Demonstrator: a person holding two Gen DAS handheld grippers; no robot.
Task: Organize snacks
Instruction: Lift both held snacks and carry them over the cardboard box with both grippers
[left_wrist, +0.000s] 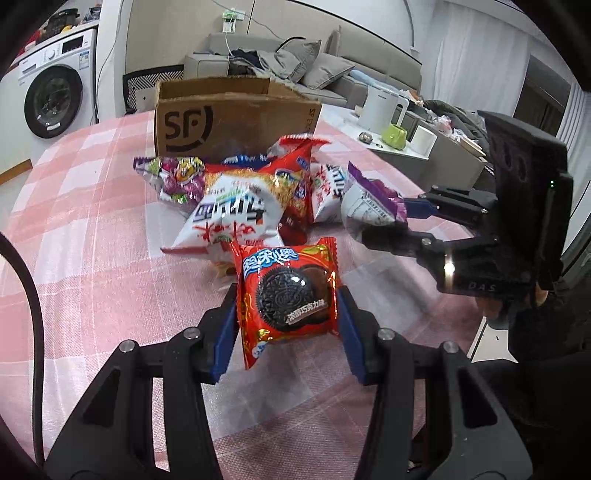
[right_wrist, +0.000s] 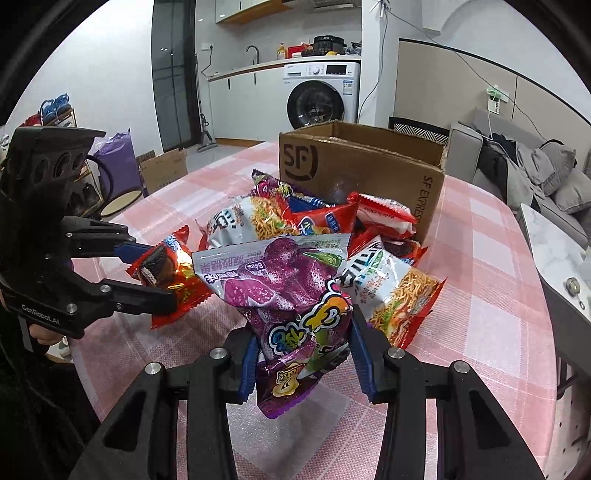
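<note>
1. Snacks lie heaped on the pink checked tablecloth (left_wrist: 85, 229) in the left wrist view, just in front of an open cardboard box (left_wrist: 221, 114) printed "SF" on its near face and "SF EXPRESS" down its side.
2. Same view: the left gripper (left_wrist: 288, 295) is clamped on a red cookie packet (left_wrist: 288, 291), blue pads pressing both its sides; a dark sandwich cookie is pictured on it under Chinese lettering I cannot read. The packet is held clear of the heap, above the cloth.
3. Off to the right, the right gripper (left_wrist: 384, 218) pinches the corner of a purple-and-white packet (left_wrist: 369, 206). Behind it stand a white kettle (left_wrist: 380, 107), a green mug (left_wrist: 394, 134) and a white cup (left_wrist: 423, 139) on a side table; a washing machine (left_wrist: 55, 96) sits far left and a grey sofa (left_wrist: 332, 74) beyond the box.
4. Right wrist view: the right gripper (right_wrist: 303, 354) is closed tight on the purple packet (right_wrist: 291, 295), crumpled between the pads, with "84" legible upside down.
5. At left the left gripper (right_wrist: 162, 269), marked "GenRobot.AI", holds the red cookie packet (right_wrist: 166, 266).
6. At least two white noodle-snack packets (right_wrist: 399, 295) show in the heap; the box (right_wrist: 362, 166) stands behind.
</note>
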